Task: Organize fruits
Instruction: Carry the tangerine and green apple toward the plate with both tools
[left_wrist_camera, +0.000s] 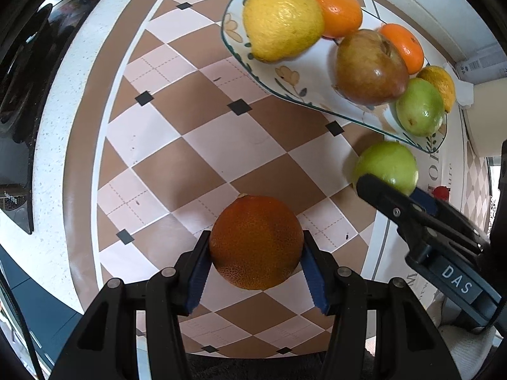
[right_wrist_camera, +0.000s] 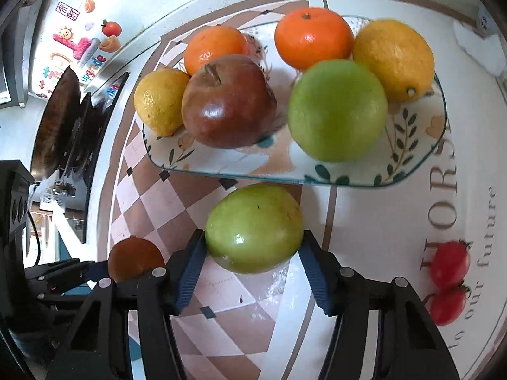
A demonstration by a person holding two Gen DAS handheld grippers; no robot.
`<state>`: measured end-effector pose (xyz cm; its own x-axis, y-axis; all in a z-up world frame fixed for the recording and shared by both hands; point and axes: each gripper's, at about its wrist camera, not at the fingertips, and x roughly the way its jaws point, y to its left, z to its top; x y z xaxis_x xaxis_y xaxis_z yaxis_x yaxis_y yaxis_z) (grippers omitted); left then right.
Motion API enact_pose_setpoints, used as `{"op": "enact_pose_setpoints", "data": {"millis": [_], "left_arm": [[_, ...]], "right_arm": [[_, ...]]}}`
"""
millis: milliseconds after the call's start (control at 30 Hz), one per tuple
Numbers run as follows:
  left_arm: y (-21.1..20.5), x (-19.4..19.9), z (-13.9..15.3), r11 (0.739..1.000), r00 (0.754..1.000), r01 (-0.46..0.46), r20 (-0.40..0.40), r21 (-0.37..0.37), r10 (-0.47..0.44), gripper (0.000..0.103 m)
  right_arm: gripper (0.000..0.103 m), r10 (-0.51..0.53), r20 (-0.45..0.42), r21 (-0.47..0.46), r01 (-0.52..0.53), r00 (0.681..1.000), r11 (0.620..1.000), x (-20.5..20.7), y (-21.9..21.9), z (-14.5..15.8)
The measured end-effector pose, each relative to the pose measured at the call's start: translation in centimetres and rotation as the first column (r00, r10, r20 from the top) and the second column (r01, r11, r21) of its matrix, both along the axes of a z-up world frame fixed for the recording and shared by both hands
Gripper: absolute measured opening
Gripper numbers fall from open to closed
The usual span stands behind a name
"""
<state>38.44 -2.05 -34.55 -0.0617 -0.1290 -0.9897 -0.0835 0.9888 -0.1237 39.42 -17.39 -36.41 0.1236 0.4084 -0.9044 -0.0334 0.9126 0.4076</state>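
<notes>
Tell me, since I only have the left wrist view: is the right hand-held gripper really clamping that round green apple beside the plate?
Observer: Yes. The right hand-held gripper has both blue pads against the sides of the round green apple.
Operator: Anything loose beyond it?
Observer: Two small red tomatoes lie on the white lettered mat, to the right of that apple.
Operator: Room on the plate?
Observer: The floral glass plate has a bare front strip between its dark red apple and its own green apple.
</notes>
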Motion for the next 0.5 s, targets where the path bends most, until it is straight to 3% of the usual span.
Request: {"op": "enact_pose_setpoints", "data": {"millis": [233,333,400,500], "left_arm": [[1.2,1.0,3.6,0.999,0.998,-0.030,0.050,-0.044,0.032,0.051],[1.8,3.0,7.2,0.995,0.994,-0.037,0.104,-0.091,0.046,0.051],[2.3,4.8,9.7,0.994,0.987,-0.031,0.151,-0.109,0.047,0.051],[3.0,8.2,12.6,0.997,0.972,-0.015,0.233,-0.081,0.033,0.051]], "right_arm": [[0.061,-0.050,0.043,0.034,0.048,0.998,0.998,-1.6,-1.6,2.0],[0.052,-0.068,0.114,0.075,0.059,0.991,0.995,-1.3,-2.6,5.5],[0.052,-0.080,0.157,0.100,0.065,0.984,0.993,-0.1,-3.4,8.1],[0.053,-0.068,0.169,0.091,0.054,0.983,0.994,2.6,-4.1,10.1]]}}
